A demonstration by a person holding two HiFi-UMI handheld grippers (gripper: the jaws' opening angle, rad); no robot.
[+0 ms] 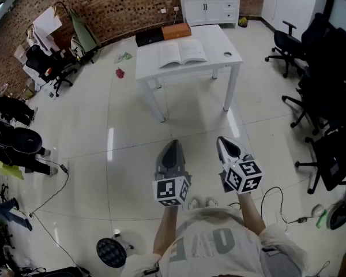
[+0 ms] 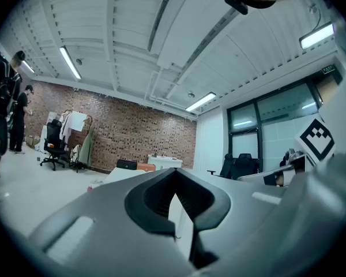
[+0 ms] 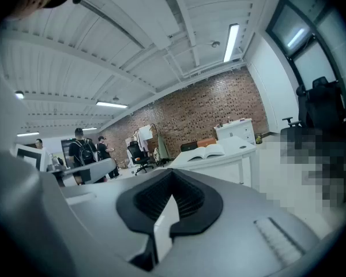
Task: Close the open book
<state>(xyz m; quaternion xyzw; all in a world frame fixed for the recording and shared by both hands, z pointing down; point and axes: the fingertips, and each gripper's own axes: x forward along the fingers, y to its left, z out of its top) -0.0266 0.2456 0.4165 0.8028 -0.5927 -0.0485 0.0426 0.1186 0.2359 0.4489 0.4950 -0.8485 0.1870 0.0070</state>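
An open book [image 1: 182, 53] lies flat on a white table [image 1: 219, 42] far ahead of me across the floor. In the right gripper view the book [image 3: 207, 151] shows small on the same table [image 3: 233, 153], its pages spread. My left gripper [image 1: 172, 145] and right gripper [image 1: 224, 142] are held side by side over the floor, well short of the table and pointing toward it. The left gripper [image 2: 174, 182] has its jaws together with nothing between them. My right gripper [image 3: 172, 182] is shut and empty too.
A black case and an orange box [image 1: 162, 34] sit at the table's far edge, a small round item [image 1: 228, 54] near its right corner. A white cabinet [image 1: 209, 4] stands behind. Office chairs [image 1: 328, 97] line the right side, clutter and chairs [image 1: 46, 62] the left. Cables [image 1: 52, 192] trail on the floor.
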